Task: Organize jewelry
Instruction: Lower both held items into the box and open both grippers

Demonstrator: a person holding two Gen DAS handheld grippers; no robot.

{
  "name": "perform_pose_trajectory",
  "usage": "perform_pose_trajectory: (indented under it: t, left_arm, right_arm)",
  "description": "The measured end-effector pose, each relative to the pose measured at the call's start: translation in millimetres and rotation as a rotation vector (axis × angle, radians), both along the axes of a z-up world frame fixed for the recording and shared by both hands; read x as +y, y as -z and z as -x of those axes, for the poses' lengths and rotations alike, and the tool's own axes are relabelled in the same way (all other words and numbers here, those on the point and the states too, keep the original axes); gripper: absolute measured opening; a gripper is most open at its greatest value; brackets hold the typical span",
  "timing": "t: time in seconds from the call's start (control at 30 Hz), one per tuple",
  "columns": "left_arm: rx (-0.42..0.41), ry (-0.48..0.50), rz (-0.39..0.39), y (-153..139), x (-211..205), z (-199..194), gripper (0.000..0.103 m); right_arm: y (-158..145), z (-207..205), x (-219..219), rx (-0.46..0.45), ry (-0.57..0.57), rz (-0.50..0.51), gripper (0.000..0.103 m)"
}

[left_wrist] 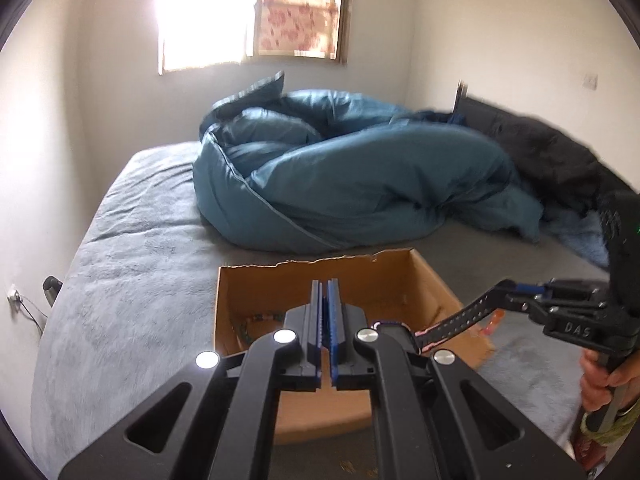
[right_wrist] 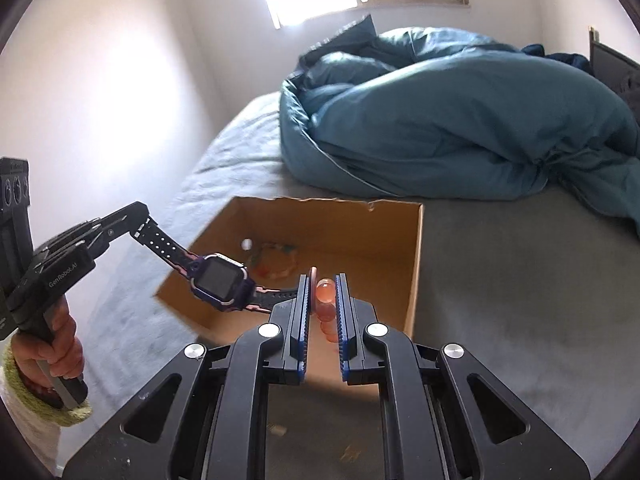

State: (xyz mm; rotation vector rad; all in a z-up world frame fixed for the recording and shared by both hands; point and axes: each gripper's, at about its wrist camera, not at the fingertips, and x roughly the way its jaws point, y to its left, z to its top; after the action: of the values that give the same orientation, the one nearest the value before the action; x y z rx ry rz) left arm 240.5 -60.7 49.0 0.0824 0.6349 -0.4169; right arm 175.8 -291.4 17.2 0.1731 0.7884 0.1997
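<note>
Jaws: left gripper (right_wrist: 141, 227) pinches purple watch (right_wrist: 222, 282), right gripper (right_wrist: 323, 280) orange beads (right_wrist: 325, 295).

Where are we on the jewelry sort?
Done: one bracelet already lies in the box.
In hand: the left tongs are shut on the strap of a watch, hanging over the box. The right tongs are shut on orange beads; the watch's other strap end reaches them.
Left: neither is in the box yet. No other loose jewelry is visible on the bed.
</note>
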Motion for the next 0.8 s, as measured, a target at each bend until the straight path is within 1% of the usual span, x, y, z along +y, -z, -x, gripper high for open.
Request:
perform_pose_trajectory:
  t: [0.03,0.1,0.13,0.2,0.3,0.33,0.4,0.5,0.57,0.63,0.73,0.77,0.8]
  left_arm:
    - [0.018,0.002,-0.019,5.4,-5.5,-12.2,0.002]
    - [0.082,0.011,-0.066,23.4,-21.5,-45.6,0.002]
    - [0.104,0.012,-0.082,30.1,-26.6,-55.2,0.002]
    - [0.185,0.016,-0.143,53.3,-41.8,-88.8,0.002]
    - [0.270,0.018,-0.224,84.7,-58.4,-123.6,0.002]
    - [0.289,0.015,-0.245,92.4,-61.7,-130.7,0.002]
    - [0.361,0.007,-0.293,113.6,-68.0,-150.8,0.002]
    - [0.444,-0.020,-0.344,138.1,-70.7,-167.9,0.003]
    - [0.474,-0.035,-0.355,146.9,-70.4,-175.6,0.003]
    - [0.511,-0.037,-0.348,152.5,-69.4,-179.7,0.005]
    - [0.502,-0.037,-0.363,153.0,-72.5,-178.2,0.005]
    - [0.496,-0.035,-0.367,152.2,-73.1,-177.4,0.007]
    - [0.490,-0.037,-0.370,151.5,-73.6,-180.1,0.012]
  right_arm:
    - [5.5,-13.9,-2.3,0.019,0.001,0.013,0.010]
    - [18.5,-44.3,-4.5,0.062,-0.001,0.048,0.010]
    - [23.6,-55.1,-3.3,0.077,-0.001,0.066,0.010]
    - [38.2,-80.1,-0.7,0.119,-0.011,0.109,0.010]
    - [58.5,-110.4,3.8,0.179,-0.027,0.177,0.010]
    - [62.2,-116.6,5.8,0.192,-0.033,0.198,0.010]
    - [72.2,-126.6,10.0,0.215,-0.048,0.245,0.010]
    - [84.2,-138.1,16.8,0.242,-0.080,0.305,0.010]
    - [88.7,-140.8,18.1,0.249,-0.089,0.325,0.010]
    - [94.1,-144.2,21.0,0.259,-0.096,0.342,0.011]
    - [97.8,-144.6,18.2,0.275,-0.091,0.340,0.011]
    - [97.6,-144.9,16.8,0.277,-0.088,0.338,0.011]
    - [95.3,-144.9,15.7,0.277,-0.081,0.336,0.011]
